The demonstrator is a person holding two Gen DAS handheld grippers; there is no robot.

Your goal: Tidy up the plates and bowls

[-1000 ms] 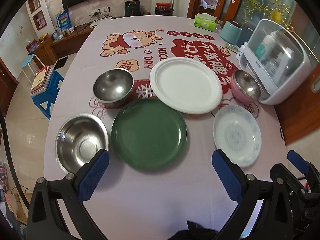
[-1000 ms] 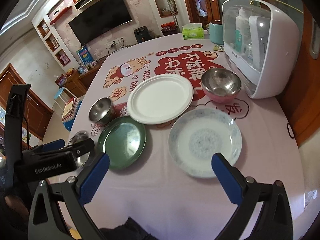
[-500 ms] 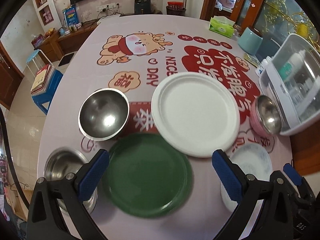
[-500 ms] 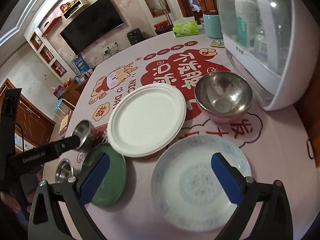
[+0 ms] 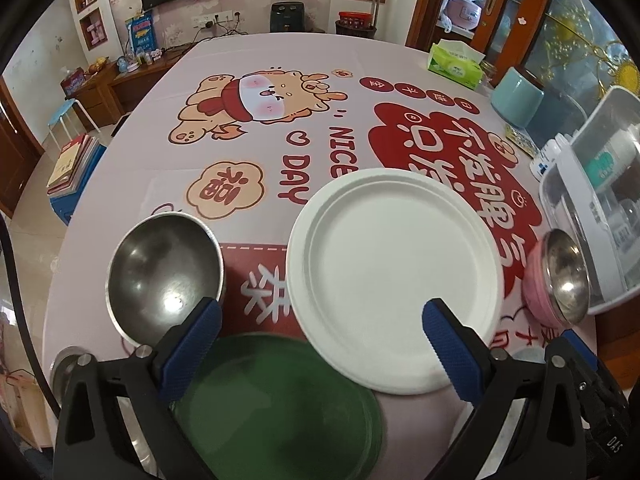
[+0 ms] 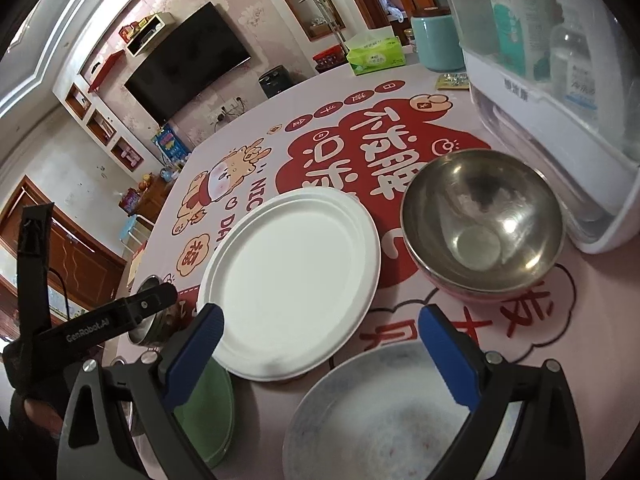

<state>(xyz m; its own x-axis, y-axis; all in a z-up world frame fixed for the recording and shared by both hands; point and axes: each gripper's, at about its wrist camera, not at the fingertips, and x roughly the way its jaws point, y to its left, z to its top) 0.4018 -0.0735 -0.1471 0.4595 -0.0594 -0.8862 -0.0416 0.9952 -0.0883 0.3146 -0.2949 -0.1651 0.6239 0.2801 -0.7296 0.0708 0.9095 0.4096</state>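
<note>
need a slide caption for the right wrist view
Open right gripper over a patterned plate, with a white plate and steel bowl beyond.

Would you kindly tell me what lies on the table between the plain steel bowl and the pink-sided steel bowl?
The white plate lies between the plain steel bowl and the pink-sided bowl, best seen in the left wrist view.

both grippers [image 5: 320, 328] [image 6: 320, 330] (fingers apart) angled downward
</note>
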